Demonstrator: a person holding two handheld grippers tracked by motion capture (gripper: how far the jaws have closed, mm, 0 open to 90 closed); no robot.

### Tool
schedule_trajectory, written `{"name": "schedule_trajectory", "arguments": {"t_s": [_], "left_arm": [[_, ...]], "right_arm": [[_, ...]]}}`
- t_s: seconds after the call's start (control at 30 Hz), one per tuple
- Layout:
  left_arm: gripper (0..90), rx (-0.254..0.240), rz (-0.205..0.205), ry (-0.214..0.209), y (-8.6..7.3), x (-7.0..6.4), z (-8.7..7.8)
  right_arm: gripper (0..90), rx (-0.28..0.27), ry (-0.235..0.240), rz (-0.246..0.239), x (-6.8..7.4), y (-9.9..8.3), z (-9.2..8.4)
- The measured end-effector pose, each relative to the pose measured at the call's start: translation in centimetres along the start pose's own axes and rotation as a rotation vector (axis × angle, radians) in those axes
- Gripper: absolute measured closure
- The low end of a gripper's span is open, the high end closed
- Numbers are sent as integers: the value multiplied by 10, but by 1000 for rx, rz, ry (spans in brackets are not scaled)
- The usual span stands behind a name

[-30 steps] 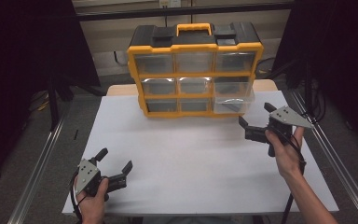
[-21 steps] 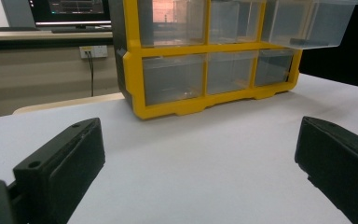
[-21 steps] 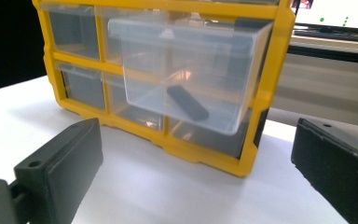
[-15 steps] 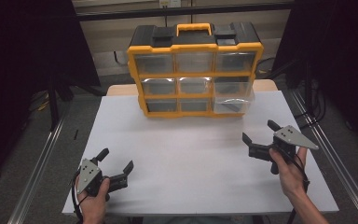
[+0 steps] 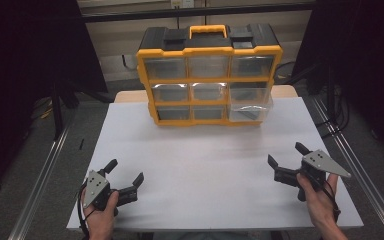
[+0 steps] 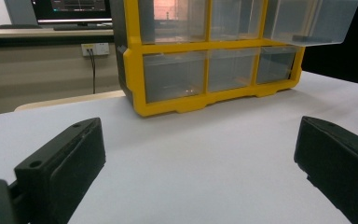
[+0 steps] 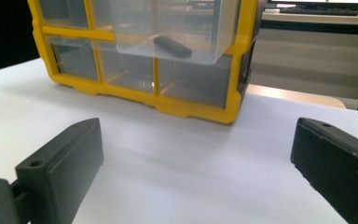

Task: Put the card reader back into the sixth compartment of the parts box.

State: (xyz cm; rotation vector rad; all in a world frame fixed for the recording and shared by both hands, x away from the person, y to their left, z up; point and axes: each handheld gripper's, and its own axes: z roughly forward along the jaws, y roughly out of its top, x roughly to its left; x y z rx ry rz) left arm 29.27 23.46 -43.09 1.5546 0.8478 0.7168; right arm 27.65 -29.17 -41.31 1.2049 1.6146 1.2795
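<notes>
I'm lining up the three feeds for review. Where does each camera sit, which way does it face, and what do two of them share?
High view: above the person's side, looking forward and down on the table; both hands and each hand-held gripper, left and right, show.
Left gripper view: rides low on the left one, between its open jaws, facing the organizer.
Right gripper view: likewise on the right one, jaws open.
Shared: the pulled-out drawer, seen in both gripper views.

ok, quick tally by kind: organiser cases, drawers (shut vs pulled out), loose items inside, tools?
Organiser case: 1
Drawers shut: 8
Drawer pulled out (middle row, right): 1
Dark item in the pulled-out drawer: 1
Tools, both open: 2, left tool and right tool
Total: 13
</notes>
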Motion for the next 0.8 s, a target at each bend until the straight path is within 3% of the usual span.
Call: {"name": "schedule_trajectory", "arguments": {"t_s": [0.13,0.2,0.27,0.4,0.5,0.6,0.8], "left_arm": [[19,-2,2,10,0,0,-1],[19,3,1,3,0,0,-1],[19,5,-6,8,0,0,0],[18,-1,-8,16,0,0,-1],[19,-9,-10,11,1,-2,-4],[18,-13,-28,12,0,-3,-4],[8,-12,-17,18,1,2,-2]], "right_arm": [[15,2,-16,2,-1,-6,-10],[17,2,-47,11,-1,-11,-14],[14,9,-44,14,-2,-17,-16],[10,-19,-63,25,-3,-22,-23],[7,-27,-72,-23,-6,-29,-23],[10,-27,-84,-12,-9,-30,-21],[2,-17,-98,5,-8,-31,-21]]}}
